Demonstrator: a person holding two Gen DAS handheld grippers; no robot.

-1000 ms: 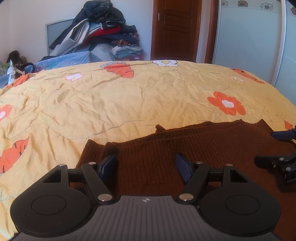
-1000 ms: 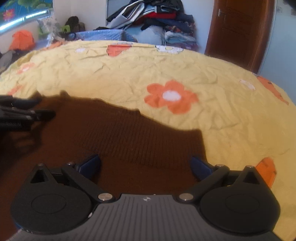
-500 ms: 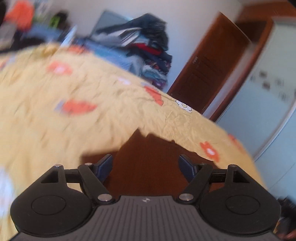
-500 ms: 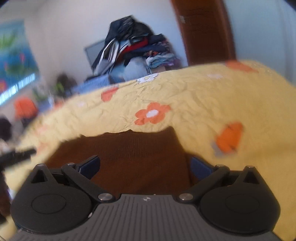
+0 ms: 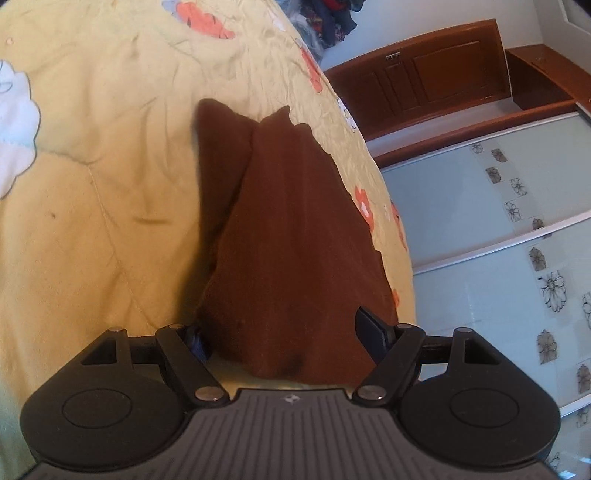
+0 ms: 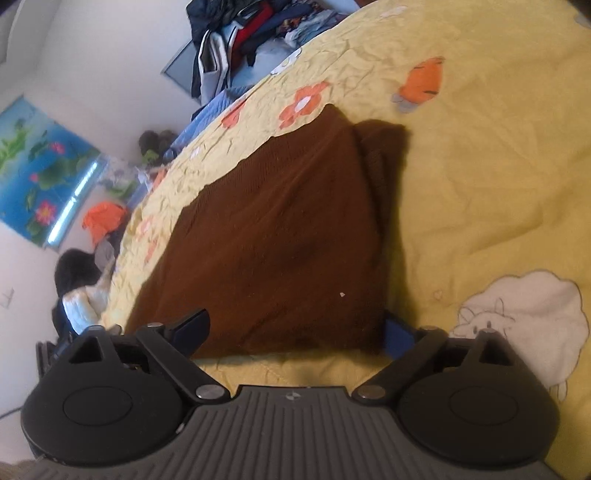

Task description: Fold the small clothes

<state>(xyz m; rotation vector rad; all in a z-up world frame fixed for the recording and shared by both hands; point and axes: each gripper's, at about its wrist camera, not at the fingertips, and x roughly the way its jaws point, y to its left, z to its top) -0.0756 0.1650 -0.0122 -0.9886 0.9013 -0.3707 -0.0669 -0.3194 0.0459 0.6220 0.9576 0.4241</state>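
Observation:
A dark brown knitted garment [image 5: 288,236] lies on a yellow flowered bedspread [image 5: 92,166], one sleeve tucked along its side. My left gripper [image 5: 284,338] is rolled on its side at the garment's near edge. One finger is half hidden beneath the cloth and the other sits above it, with the jaws wide and not pressing. In the right wrist view the same garment [image 6: 277,229] fills the middle. My right gripper [image 6: 295,332] straddles its near edge, also rolled. Its jaws are closing with the cloth between them, the pads still apart from it.
A heap of clothes [image 6: 236,33] is piled beyond the far side of the bed. A brown wooden door [image 5: 424,81] and pale sliding wardrobe doors [image 5: 498,240] stand past the bed's edge. A blue flower poster [image 6: 37,166] hangs on the wall.
Both grippers moved outward to opposite edges of the garment and rolled onto their sides. Each now has the cloth's edge between its fingers. The right jaws have narrowed.

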